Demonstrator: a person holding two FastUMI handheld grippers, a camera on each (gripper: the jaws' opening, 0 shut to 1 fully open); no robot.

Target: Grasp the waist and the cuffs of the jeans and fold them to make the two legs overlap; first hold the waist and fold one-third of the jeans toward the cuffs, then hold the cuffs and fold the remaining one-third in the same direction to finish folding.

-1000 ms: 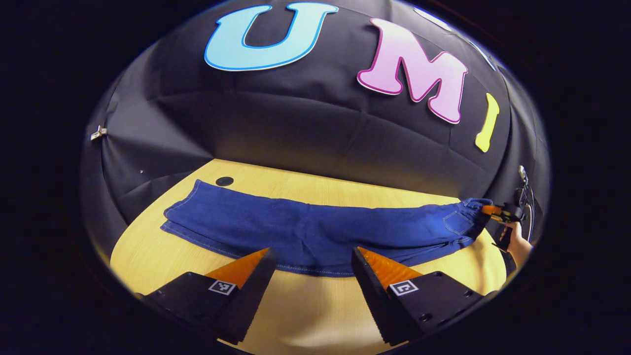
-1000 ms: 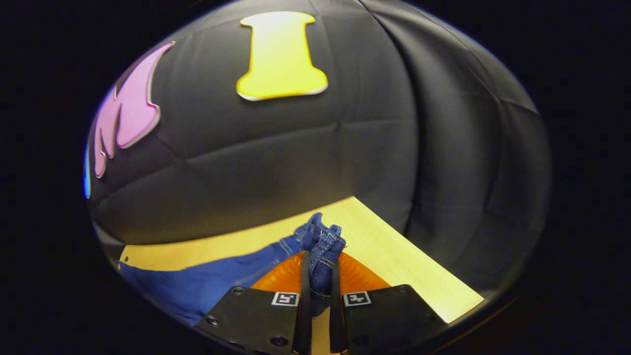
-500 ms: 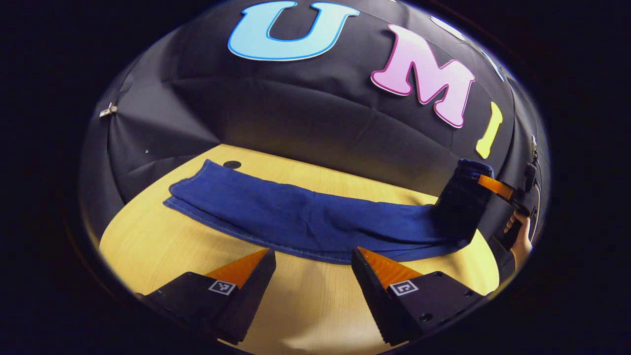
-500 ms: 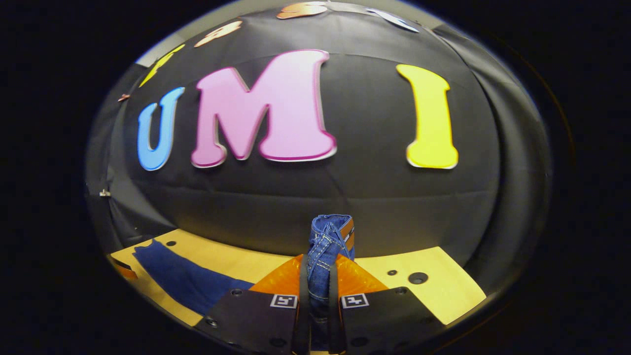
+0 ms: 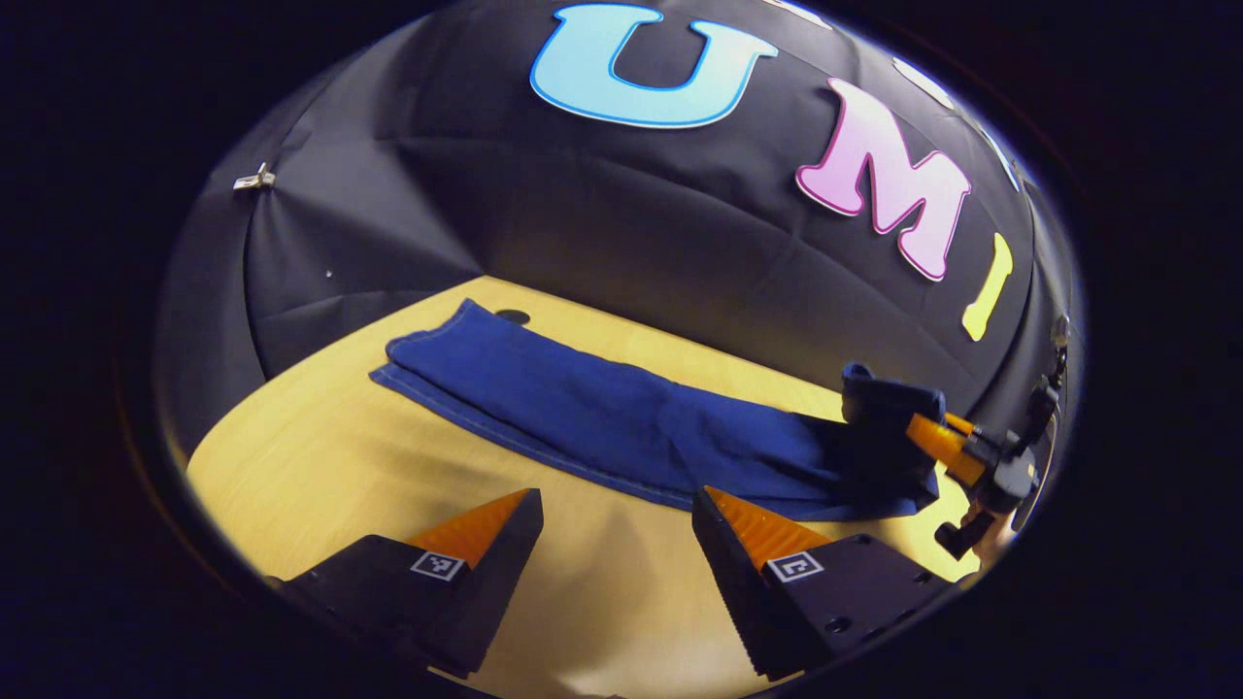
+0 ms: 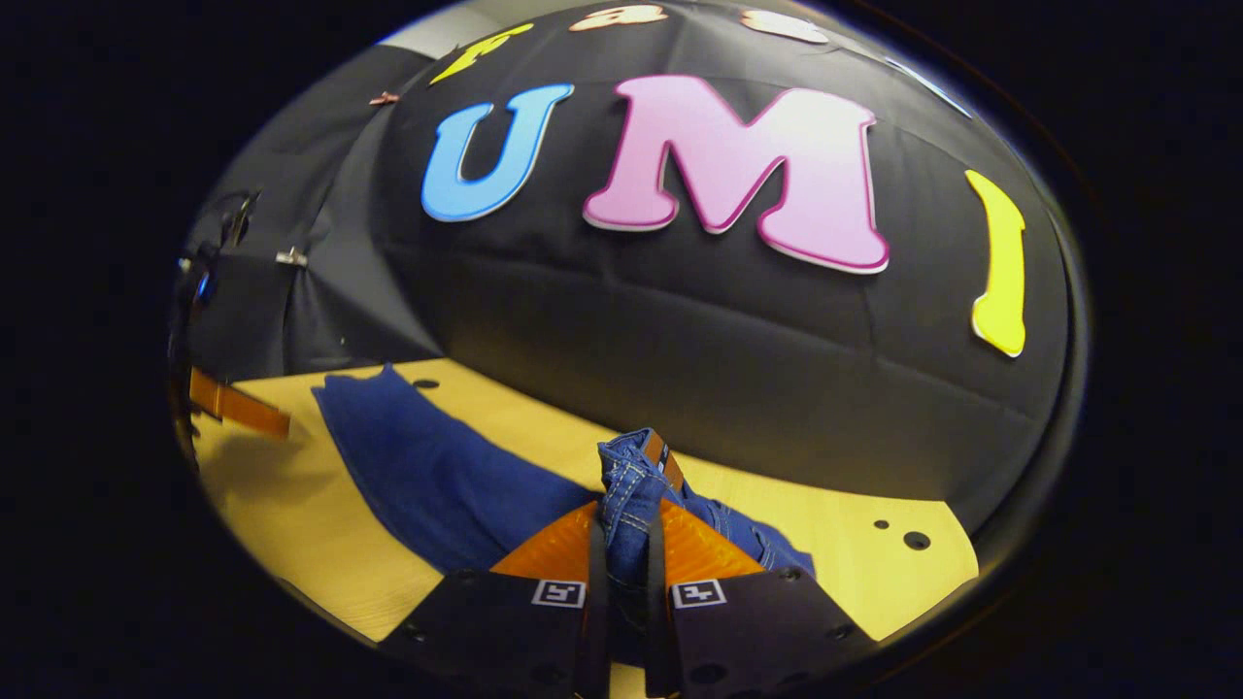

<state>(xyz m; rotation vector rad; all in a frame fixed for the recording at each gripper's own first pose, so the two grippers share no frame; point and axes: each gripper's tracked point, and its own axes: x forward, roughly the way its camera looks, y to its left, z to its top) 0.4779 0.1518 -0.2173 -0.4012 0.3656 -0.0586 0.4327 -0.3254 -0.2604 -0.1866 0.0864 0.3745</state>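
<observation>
Jeans [image 5: 602,413]: lie lengthwise on the table [image 5: 320,456], cuffs [image 5: 427,345] toward the far left corner, just before a small hole [image 5: 512,316] in the tabletop. Waist [image 6: 636,471]: at the right end, raised off the table and turned back over the legs (pinched between both fingers of the right gripper [image 6: 621,544]). Left gripper [image 5: 612,529]: over the bare near part of the table, in front of the jeans' near edge, apart from them, fingers spread wide. Two more holes [image 6: 903,534]: near the table's far right corner, behind the waist.
</observation>
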